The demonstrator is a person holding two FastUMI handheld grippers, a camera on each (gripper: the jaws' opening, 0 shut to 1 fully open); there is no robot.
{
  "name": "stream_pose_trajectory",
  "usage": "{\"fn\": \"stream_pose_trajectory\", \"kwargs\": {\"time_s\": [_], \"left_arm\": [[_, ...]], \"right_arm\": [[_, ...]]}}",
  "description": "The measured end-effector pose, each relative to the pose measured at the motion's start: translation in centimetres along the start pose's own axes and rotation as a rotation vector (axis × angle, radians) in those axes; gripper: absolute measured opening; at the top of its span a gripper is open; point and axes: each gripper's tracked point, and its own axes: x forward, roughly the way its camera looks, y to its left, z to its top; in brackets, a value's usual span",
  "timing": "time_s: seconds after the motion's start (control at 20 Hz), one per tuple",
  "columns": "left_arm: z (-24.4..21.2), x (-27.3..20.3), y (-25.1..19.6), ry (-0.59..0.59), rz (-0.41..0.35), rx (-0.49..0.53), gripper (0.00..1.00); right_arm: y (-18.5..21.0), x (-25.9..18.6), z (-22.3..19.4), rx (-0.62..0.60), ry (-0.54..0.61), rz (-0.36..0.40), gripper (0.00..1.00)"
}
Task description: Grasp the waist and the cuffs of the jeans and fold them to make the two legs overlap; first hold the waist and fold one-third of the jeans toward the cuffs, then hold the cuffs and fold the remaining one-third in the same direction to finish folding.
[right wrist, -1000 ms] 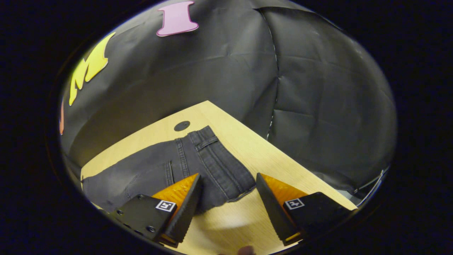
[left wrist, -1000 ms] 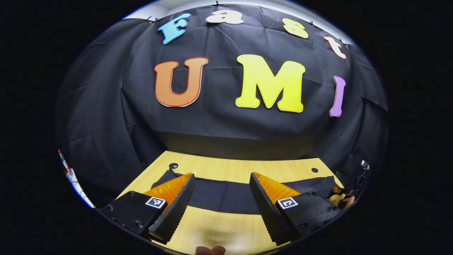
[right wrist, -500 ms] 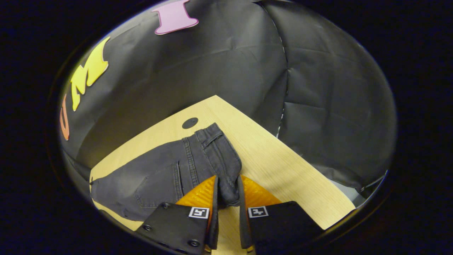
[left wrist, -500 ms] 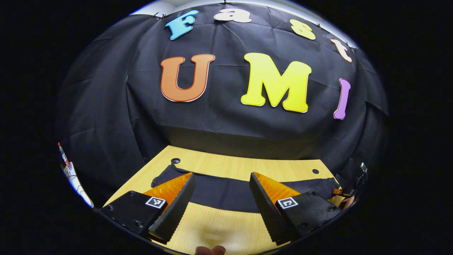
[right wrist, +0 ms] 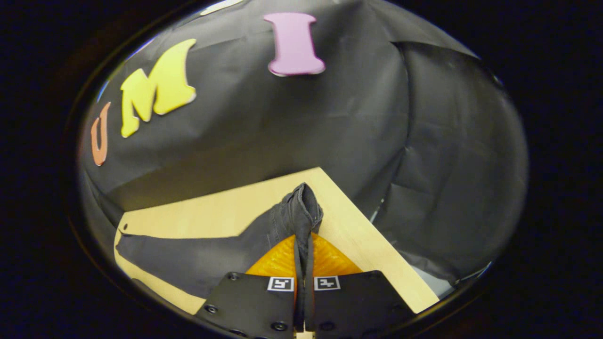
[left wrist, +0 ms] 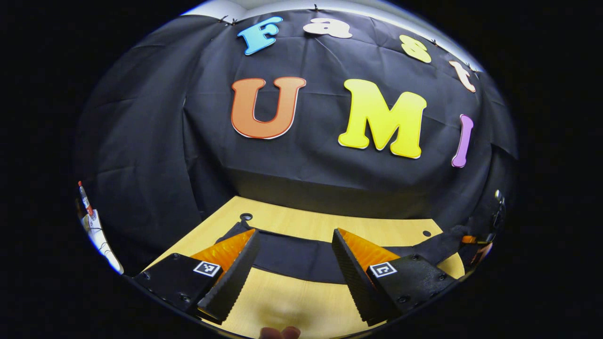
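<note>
Dark grey jeans (right wrist: 198, 256) lie stretched across the wooden table (right wrist: 348, 235). My right gripper (right wrist: 303, 245) is shut on the waist (right wrist: 301, 207), which stands pinched upright above the table. The legs trail off to the left in the right gripper view. In the left gripper view the jeans (left wrist: 297, 254) form a dark band across the table (left wrist: 292, 306). My left gripper (left wrist: 294, 256) hangs open above the band's near edge, with nothing between its fingers. At that view's right edge the lifted waist (left wrist: 445, 245) rises toward the other gripper (left wrist: 473, 242).
The booth's black cloth wall closes off the table's far side and right side. Round holes sit in the tabletop's far corners (left wrist: 245, 217) (left wrist: 426, 233). A fingertip (left wrist: 280, 332) shows at the bottom of the left gripper view. A white object (left wrist: 94, 226) stands at far left.
My right gripper closed on the jeans' waist and lifted it off the table, bunching the fabric upright. The left gripper stayed open and shifted only slightly.
</note>
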Motion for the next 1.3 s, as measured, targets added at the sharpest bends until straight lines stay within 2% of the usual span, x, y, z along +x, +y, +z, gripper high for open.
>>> {"fn": "stream_pose_trajectory", "kwargs": {"time_s": [0.2,0.35,0.5,0.65,0.8,1.0,1.15,1.3], "left_arm": [[-0.2,-0.4,4.1,-0.025,0.028,-0.027,0.99],[-0.4,-1.0,8.1,-0.036,0.089,-0.014,0.99],[-0.6,-2.8,11.5,-0.037,0.126,-0.030,0.99],[-1.2,-4.8,15.1,-0.024,0.178,-0.044,0.99],[-2.0,-6.8,18.2,-0.011,0.233,-0.065,0.99],[-3.9,-9.2,22.3,0.033,0.315,-0.076,0.99],[-4.8,-9.9,23.7,0.054,0.346,-0.089,0.99],[-5.0,-10.2,24.5,0.051,0.358,-0.103,1.00]], "right_arm": [[11.6,-4.7,4.3,-0.069,-0.085,0.136,0.00],[21.3,-6.0,4.7,-0.090,-0.104,0.238,0.00],[30.4,-6.1,2.1,-0.145,-0.082,0.313,0.01],[38.4,-5.1,-3.9,-0.243,-0.038,0.376,0.00],[43.6,-2.4,-11.2,-0.365,0.017,0.399,0.01],[46.7,1.4,-19.9,-0.538,0.092,0.377,0.01],[47.3,3.0,-22.6,-0.575,0.129,0.361,0.01],[47.5,3.1,-23.6,-0.598,0.155,0.371,0.02]]}}
